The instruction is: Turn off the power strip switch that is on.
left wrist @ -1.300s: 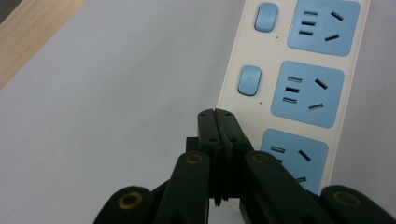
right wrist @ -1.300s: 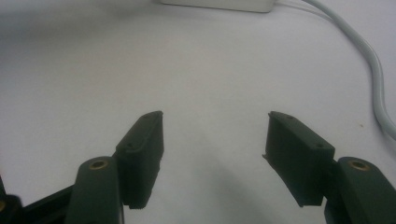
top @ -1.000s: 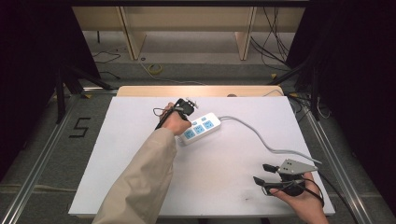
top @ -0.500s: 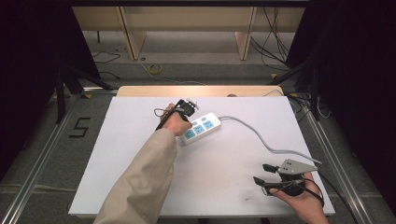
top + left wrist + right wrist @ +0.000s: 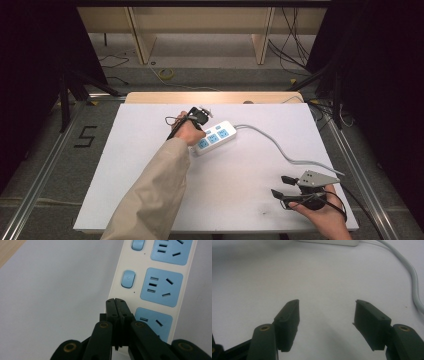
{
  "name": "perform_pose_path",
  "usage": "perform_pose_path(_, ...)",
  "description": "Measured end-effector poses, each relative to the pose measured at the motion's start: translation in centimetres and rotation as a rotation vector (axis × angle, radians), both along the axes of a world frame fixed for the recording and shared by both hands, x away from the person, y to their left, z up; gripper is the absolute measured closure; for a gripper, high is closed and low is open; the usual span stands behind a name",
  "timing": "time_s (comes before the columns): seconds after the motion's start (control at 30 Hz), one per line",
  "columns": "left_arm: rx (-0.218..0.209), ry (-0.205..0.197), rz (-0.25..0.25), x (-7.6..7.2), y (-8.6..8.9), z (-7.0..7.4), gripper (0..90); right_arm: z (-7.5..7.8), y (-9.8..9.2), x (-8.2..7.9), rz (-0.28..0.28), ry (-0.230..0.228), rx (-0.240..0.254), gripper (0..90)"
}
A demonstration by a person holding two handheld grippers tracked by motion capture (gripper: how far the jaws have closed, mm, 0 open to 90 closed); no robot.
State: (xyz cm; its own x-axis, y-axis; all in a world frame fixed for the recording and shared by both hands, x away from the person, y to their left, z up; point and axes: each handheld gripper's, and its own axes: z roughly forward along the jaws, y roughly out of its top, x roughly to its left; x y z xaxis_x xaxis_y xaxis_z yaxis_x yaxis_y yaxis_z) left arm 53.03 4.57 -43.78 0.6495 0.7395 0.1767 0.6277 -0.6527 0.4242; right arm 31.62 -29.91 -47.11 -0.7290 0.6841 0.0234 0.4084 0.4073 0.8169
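Well, nothing has shifted over the last second: my left claw still sits pressed together, jaws fully closed with nothing between them, its tip resting at the near end of the power strip, over the strip's edge where the nearest switch would sit. The strip lies on the white table toward the far middle, its grey cable snaking off to the right. The next blue switch up the row shows clear and untouched. I judge I am mid-press on a switch, holding it down, so the next step is to lift off. My right claw stays idle near the table's front right corner, jaws spread wide and empty.
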Motion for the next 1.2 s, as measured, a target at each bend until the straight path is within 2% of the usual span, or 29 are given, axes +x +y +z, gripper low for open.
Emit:
perform_pose_path(0.2,-0.004,0.006,0.01,0.05,0.04,0.01,89.9,0.01,0.04,-0.02,0.0,0.001,-0.001,37.8)
perform_pose_path(0.5,0.029,-0.005,-0.003,-0.07,-0.27,-0.01,90.0,-0.01,0.08,-0.05,0.005,0.004,-0.003,37.8)
perform_pose_path(0.7,0.025,-0.01,0.003,-0.12,-0.37,-0.08,90.0,-0.01,0.11,-0.03,0.006,0.003,-0.007,37.8)
perform_pose_path(0.87,0.067,-0.024,-0.009,-0.29,-0.72,-0.08,90.0,-0.03,0.14,-0.04,0.006,0.003,-0.006,37.8)
perform_pose_path(0.97,0.051,-0.017,-0.002,-0.26,-0.58,-0.09,90.0,-0.01,0.15,-0.06,0.007,0.001,-0.007,37.8)
perform_pose_path(1.2,0.051,-0.019,-0.002,-0.31,-0.6,-0.16,90.0,-0.03,0.19,-0.05,0.006,0.003,-0.006,37.8)
